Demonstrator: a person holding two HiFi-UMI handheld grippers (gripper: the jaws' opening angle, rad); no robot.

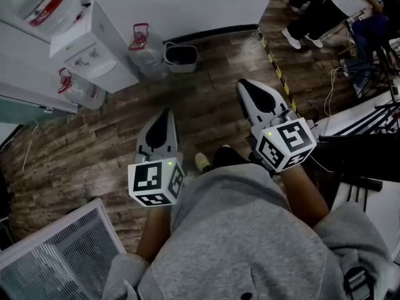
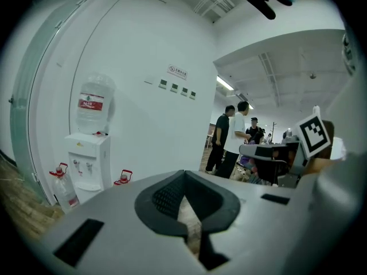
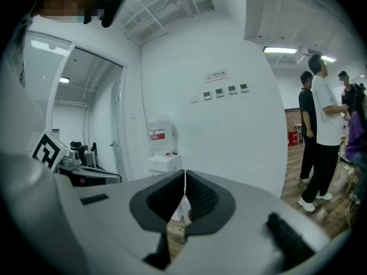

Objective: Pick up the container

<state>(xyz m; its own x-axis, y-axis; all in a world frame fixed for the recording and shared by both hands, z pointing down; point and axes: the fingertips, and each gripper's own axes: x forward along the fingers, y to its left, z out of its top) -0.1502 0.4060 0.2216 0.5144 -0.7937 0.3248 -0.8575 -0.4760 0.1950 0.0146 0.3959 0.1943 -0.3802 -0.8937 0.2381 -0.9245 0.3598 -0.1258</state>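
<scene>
L gripper [image 2: 183, 174]: jaws together, tips meeting, nothing btwn them; R gripper [image 3: 184, 174]: same, jaws closed on nothing. From the head view both are held out over the wood floor [image 1: 212, 114], L gripper [image 1: 165, 114] nearer the body and R gripper [image 1: 245, 85] further fwd, tips aimed toward the white wall. Grey container [image 1: 181, 56] sits on the floor at the foot of that wall, well apart from both grippers, roughly ahead btwn them. Just beside it on its left stands a clear jug w/ red handle [image 1: 144, 54], then the white water dispenser [image 1: 94, 50]. Second jug [image 1: 74, 87] stands beside the dispenser. People [image 3: 320, 133] stand off to the right.
</scene>
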